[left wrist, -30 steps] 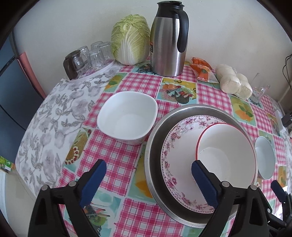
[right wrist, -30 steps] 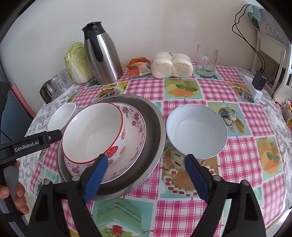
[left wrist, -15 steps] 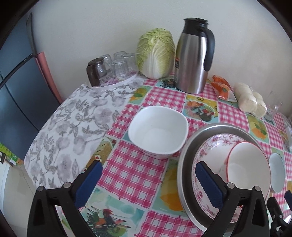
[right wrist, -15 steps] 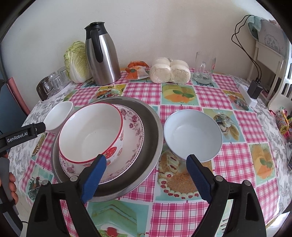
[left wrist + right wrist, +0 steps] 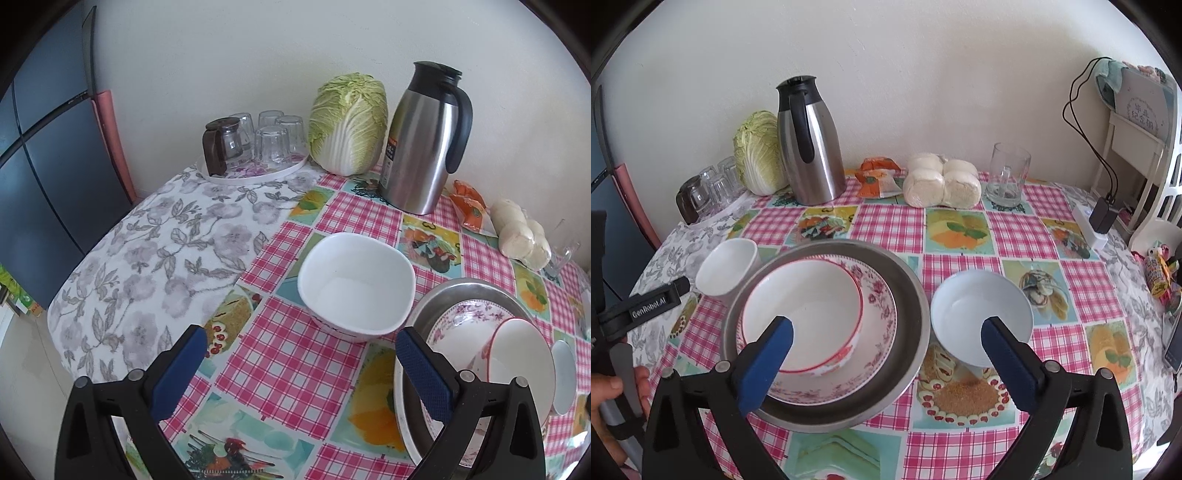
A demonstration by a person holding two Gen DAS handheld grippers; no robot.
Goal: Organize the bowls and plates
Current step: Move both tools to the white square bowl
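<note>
A steel basin [image 5: 908, 295] holds a floral plate [image 5: 879, 306] with a red-rimmed bowl [image 5: 801, 314] on it. A white square bowl [image 5: 354, 284] stands left of the basin and also shows in the right wrist view [image 5: 726, 266]. A pale blue bowl [image 5: 979, 314] stands right of the basin. My left gripper [image 5: 301, 369] is open and empty, just short of the square bowl. My right gripper [image 5: 886, 360] is open and empty, above the near side of the basin and the blue bowl. The basin [image 5: 436, 306], plate [image 5: 458, 325] and red-rimmed bowl [image 5: 524, 358] show at the left view's right edge.
At the back stand a steel thermos [image 5: 809, 147], a cabbage [image 5: 347, 125], a tray of glasses [image 5: 258, 147], an orange packet [image 5: 879, 177], bagged buns [image 5: 942, 184] and a glass mug [image 5: 1006, 177]. A power adapter [image 5: 1097, 221] lies at the right edge.
My left gripper has pulled back and swung left, from over the basin to face the white square bowl. My right gripper has drawn back and risen a little. Both stay open.
</note>
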